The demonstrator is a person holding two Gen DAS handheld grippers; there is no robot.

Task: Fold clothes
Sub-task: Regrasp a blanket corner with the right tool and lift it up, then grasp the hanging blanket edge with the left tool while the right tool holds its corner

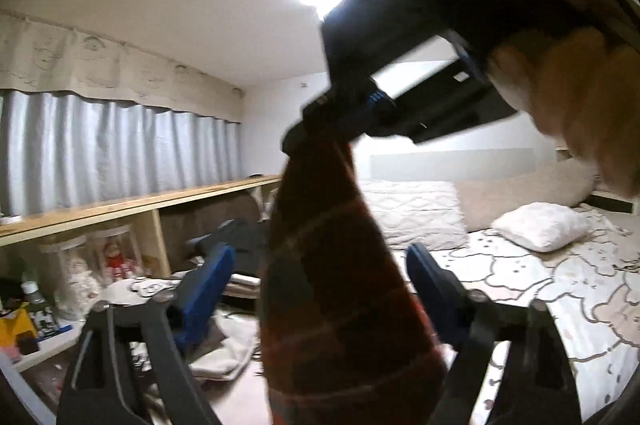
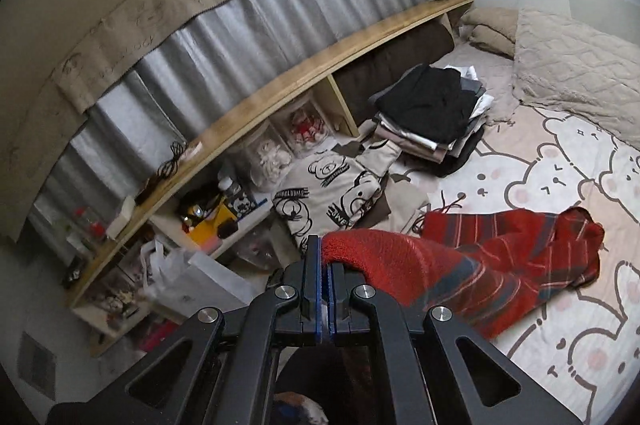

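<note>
A red plaid garment point(image 1: 340, 297) hangs in a narrow twist from my right gripper point(image 1: 310, 131), which a hand point(image 1: 580, 97) holds up high. In the right wrist view, my right gripper point(image 2: 325, 259) is shut on the garment's fuzzy red edge. The rest of the red plaid garment point(image 2: 520, 257) trails right onto the bed sheet point(image 2: 560, 161). My left gripper point(image 1: 322, 279) is open lower down. Its blue fingers point(image 1: 212, 277) stand on either side of the hanging cloth without pinching it.
A stack of folded clothes point(image 2: 432, 113) sits on the bed by the wooden shelf point(image 2: 280, 81). A bear-print cloth point(image 2: 332, 193) lies crumpled near it. Pillows point(image 1: 540, 225) line the head of the bed. A white bag point(image 2: 168, 265) and clutter fill the shelf's lower part.
</note>
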